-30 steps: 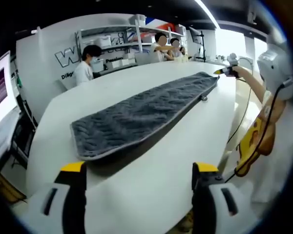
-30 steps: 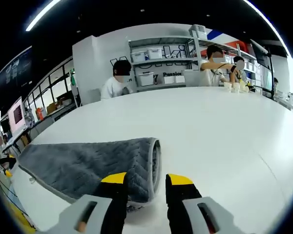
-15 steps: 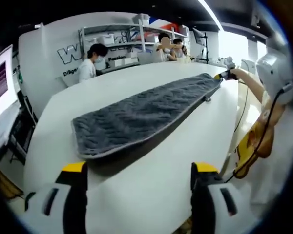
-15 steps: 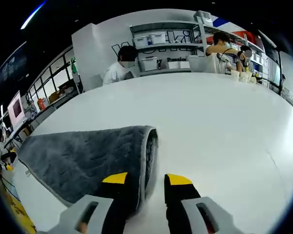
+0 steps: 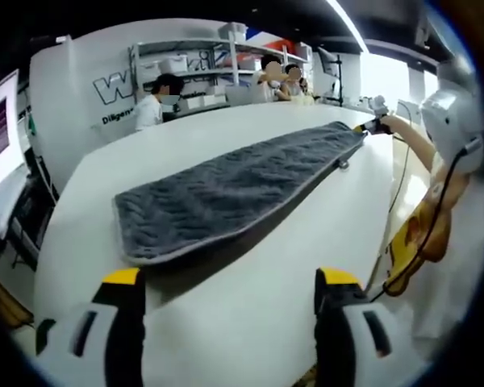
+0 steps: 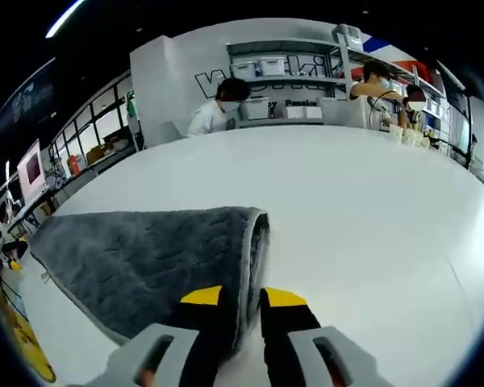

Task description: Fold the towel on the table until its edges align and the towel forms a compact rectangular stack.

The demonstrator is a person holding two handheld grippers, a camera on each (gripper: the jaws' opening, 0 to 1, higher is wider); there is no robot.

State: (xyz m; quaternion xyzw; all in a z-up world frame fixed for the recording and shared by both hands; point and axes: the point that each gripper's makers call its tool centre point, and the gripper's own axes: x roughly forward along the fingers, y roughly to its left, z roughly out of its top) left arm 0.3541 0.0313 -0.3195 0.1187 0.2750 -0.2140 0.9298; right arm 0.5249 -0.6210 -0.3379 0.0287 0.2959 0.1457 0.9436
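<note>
1. On the white table the grey towel lies as a long folded strip, its near end facing the left gripper, whose jaws stand wide apart and empty, short of that end.
2. At the far end, the right gripper has narrowed over the last second; its jaws now pinch the towel's folded edge.
3. Judging by this, one end is secured; the left still needs its grip before the next fold.

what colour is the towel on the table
Dark grey plush towel, paler edging; clearest in the left gripper view.
</note>
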